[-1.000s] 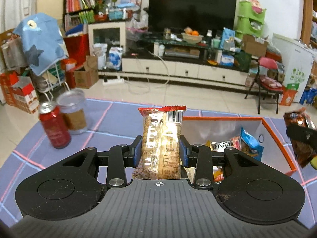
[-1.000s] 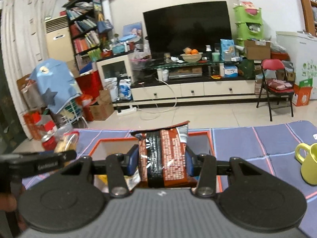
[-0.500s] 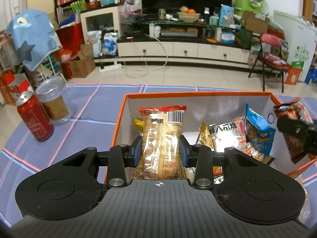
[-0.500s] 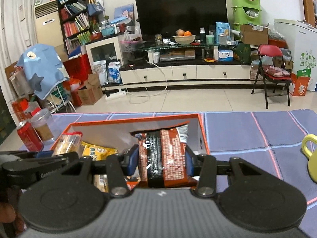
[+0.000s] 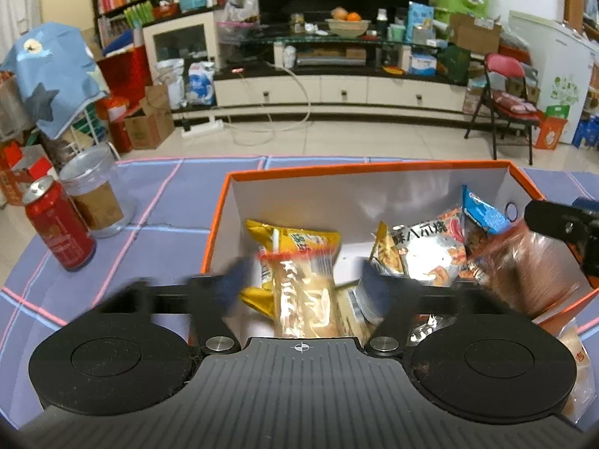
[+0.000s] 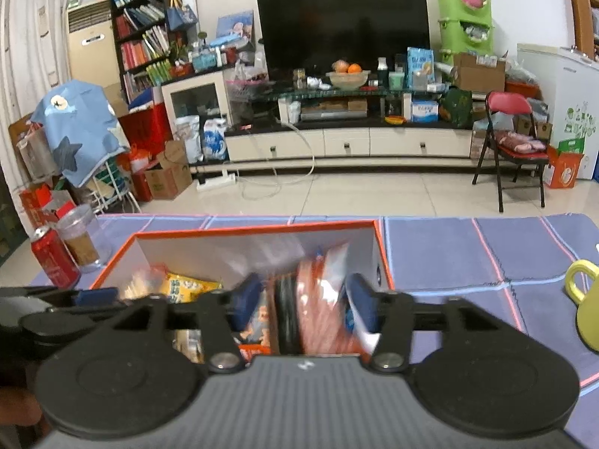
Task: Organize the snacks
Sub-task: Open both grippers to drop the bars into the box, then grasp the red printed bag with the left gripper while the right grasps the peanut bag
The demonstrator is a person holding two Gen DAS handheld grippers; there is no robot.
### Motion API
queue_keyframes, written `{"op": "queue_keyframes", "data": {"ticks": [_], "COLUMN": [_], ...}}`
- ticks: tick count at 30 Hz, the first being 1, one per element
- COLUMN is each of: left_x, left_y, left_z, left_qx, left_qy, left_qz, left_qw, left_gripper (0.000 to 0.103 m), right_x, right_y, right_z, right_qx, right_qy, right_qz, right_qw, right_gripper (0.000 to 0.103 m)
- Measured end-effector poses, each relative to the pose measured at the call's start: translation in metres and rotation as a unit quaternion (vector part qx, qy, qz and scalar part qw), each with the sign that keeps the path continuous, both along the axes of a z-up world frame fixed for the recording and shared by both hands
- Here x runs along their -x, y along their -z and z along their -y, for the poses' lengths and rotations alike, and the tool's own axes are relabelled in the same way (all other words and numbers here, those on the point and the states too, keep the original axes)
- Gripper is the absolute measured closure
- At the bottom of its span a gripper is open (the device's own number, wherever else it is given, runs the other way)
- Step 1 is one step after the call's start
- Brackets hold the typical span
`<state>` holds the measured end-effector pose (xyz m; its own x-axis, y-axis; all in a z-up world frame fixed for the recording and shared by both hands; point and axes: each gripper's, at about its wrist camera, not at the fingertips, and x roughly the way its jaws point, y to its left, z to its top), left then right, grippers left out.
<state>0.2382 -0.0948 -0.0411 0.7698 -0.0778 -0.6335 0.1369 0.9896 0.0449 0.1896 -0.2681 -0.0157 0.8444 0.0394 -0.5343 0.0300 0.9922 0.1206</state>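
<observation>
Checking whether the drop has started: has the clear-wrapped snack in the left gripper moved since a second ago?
Yes. The clear-wrapped snack has sunk from above the orange box rim to inside it, as the left gripper jaws have just been opening.

— Left gripper (image 5: 301, 280)?
— Over the orange box (image 5: 359, 167), jaws just opened. A clear-wrapped biscuit pack (image 5: 303, 295) stands blurred between the pads, neither pressing it.

— Box contents?
— A yellow bag (image 5: 295, 237), a silver packet (image 5: 426, 250), a blue one (image 5: 483, 215). At the right wall, the other gripper (image 5: 565, 224) beside a brown blurred bag (image 5: 524, 265).

— Outside?
— A red can (image 5: 58, 226) beside a plastic jar (image 5: 93, 194), on the purple cloth (image 5: 168, 194).
</observation>
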Motion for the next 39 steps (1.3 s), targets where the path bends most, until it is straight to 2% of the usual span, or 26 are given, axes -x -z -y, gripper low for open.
{"op": "queue_keyframes", "data": {"ticks": [1, 4, 8, 9, 11, 12, 16, 20, 23, 26, 29, 31, 35, 39], "left_x": [0.004, 0.014, 0.031, 0.038, 0.053, 0.063, 0.097, 0.126, 0.139, 0.142, 0.141, 0.139, 0.138, 0.138], "left_y": [-0.004, -0.019, -0.039, -0.043, -0.047, -0.046, -0.03, -0.004, 0.008, 0.017, 0.023, 0.026, 0.035, 0.042], "left_z": [-0.002, -0.012, -0.041, -0.049, -0.063, -0.071, -0.097, -0.109, -0.105, -0.095, -0.082, -0.078, -0.073, -0.068], "left_qx": [-0.002, -0.002, 0.04, 0.047, 0.055, 0.058, 0.064, 0.087, 0.092, 0.096, 0.082, 0.089, 0.087, 0.112], "left_qy": [0.003, 0.003, -0.014, -0.022, -0.038, -0.049, -0.09, -0.114, -0.127, -0.125, -0.116, -0.11, -0.116, -0.132], "left_qz": [0.012, 0.031, 0.038, 0.041, 0.046, 0.046, 0.025, -0.019, -0.034, -0.047, -0.055, -0.062, -0.069, -0.081], "left_qw": [0.9999, 0.9995, 0.9984, 0.9978, 0.9967, 0.9961, 0.9935, 0.9895, 0.9871, 0.9864, 0.9884, 0.988, 0.987, 0.9816], "left_gripper": [0.036, 0.036, 0.036, 0.035, 0.026, 0.024, 0.02, 0.02, 0.02, 0.02, 0.02, 0.02, 0.02, 0.02], "right_x": [0.002, 0.015, 0.043, 0.053, 0.076, 0.089, 0.122, 0.119, 0.112, 0.106, 0.093, 0.083, 0.065, 0.065], "right_y": [-0.003, -0.014, -0.033, -0.037, -0.039, -0.037, -0.008, 0.031, 0.053, 0.064, 0.071, 0.077, 0.101, 0.105], "right_z": [0.001, 0.009, 0.025, 0.028, 0.033, 0.035, 0.041, 0.062, 0.069, 0.06, 0.048, 0.042, 0.045, 0.047], "right_qx": [0.005, 0.011, 0.007, 0.007, 0.015, 0.02, 0.062, 0.047, 0.01, 0.022, 0.037, 0.047, 0.05, 0.046], "right_qy": [-0.001, 0.006, 0.017, 0.016, 0.017, 0.013, 0.012, 0.001, -0.016, -0.039, -0.061, -0.063, -0.04, -0.042], "right_qz": [0.008, 0.032, 0.057, 0.064, 0.073, 0.073, 0.038, -0.022, -0.05, -0.058, -0.07, -0.084, -0.139, -0.142], "right_qw": [1.0, 0.999, 0.998, 0.998, 0.997, 0.997, 0.997, 0.999, 0.999, 0.997, 0.995, 0.993, 0.988, 0.988], "right_gripper": [0.04, 0.039, 0.038, 0.036, 0.03, 0.024, 0.022, 0.021, 0.019, 0.018, 0.018, 0.018, 0.017, 0.017]}}
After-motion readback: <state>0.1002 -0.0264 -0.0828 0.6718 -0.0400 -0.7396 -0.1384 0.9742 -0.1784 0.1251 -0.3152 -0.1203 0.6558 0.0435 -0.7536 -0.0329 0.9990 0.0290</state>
